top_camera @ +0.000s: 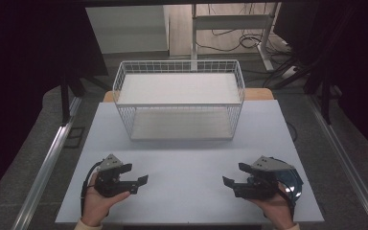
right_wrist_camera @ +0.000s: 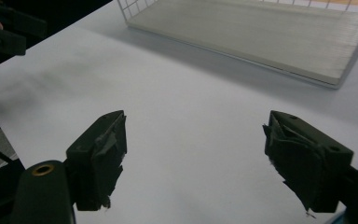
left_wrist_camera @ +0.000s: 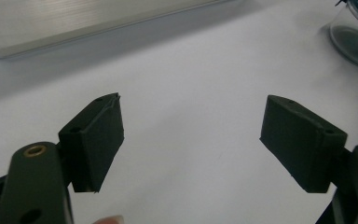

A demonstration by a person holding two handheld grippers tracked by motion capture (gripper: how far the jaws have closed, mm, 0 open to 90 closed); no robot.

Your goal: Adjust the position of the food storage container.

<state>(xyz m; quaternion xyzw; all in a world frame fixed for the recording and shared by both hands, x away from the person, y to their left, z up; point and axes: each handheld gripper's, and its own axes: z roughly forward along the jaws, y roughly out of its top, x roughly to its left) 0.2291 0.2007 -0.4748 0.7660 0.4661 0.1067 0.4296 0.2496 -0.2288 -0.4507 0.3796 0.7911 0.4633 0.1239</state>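
My left gripper (top_camera: 136, 173) rests low over the white table (top_camera: 187, 163) at the front left, held in a hand, jaws open and empty. In the left gripper view the left gripper (left_wrist_camera: 191, 135) has only bare table between its pads. At the front right, my right gripper (top_camera: 234, 174) is also open and holds nothing. The right gripper (right_wrist_camera: 193, 149) points toward the wire rack (right_wrist_camera: 270, 42); its pads (right_wrist_camera: 107, 154) look worn and frayed. The two grippers face each other across the table's front.
A white two-level wire rack (top_camera: 179, 98) stands at the back centre of the table, with both shelves bare. A dark bluish glass bowl (top_camera: 291, 181) sits by the right hand, and that bowl (left_wrist_camera: 354, 37) appears beyond the left gripper. Floor rails run along both sides.
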